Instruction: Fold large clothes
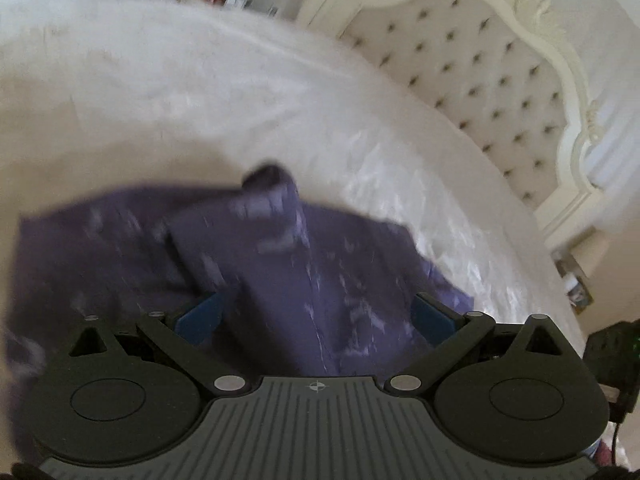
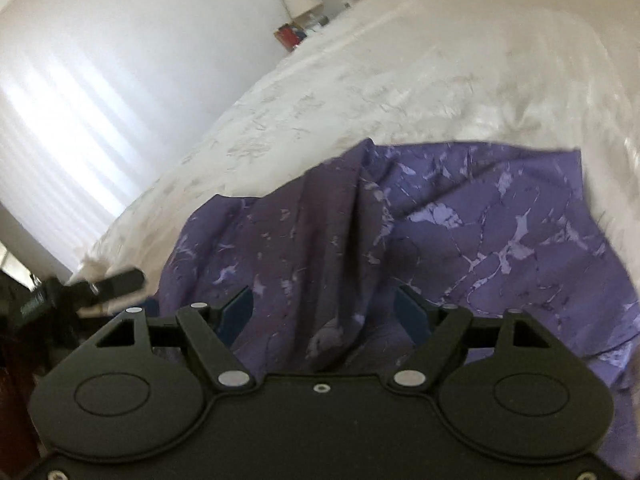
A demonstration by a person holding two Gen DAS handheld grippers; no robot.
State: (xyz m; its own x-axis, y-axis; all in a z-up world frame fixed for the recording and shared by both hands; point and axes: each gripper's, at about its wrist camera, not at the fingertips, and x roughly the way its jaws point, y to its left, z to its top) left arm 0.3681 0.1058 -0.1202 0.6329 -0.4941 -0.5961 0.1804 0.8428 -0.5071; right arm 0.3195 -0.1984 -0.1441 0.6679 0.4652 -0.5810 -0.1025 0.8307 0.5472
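A purple garment with a pale marbled print lies rumpled on a white bed. My left gripper hangs low over it, blue pads wide apart; a raised fold of the cloth runs between them and neither pad presses on it. In the right wrist view the same garment spreads flat to the right, and a dark ridge of it rises in the middle. My right gripper is open, its pads standing either side of that ridge without gripping it.
A tufted cream headboard stands at the bed's far end. Behind the bed, a lamp and small items sit on a side table. Pale curtains hang to the left. White bedspread stretches beyond the garment.
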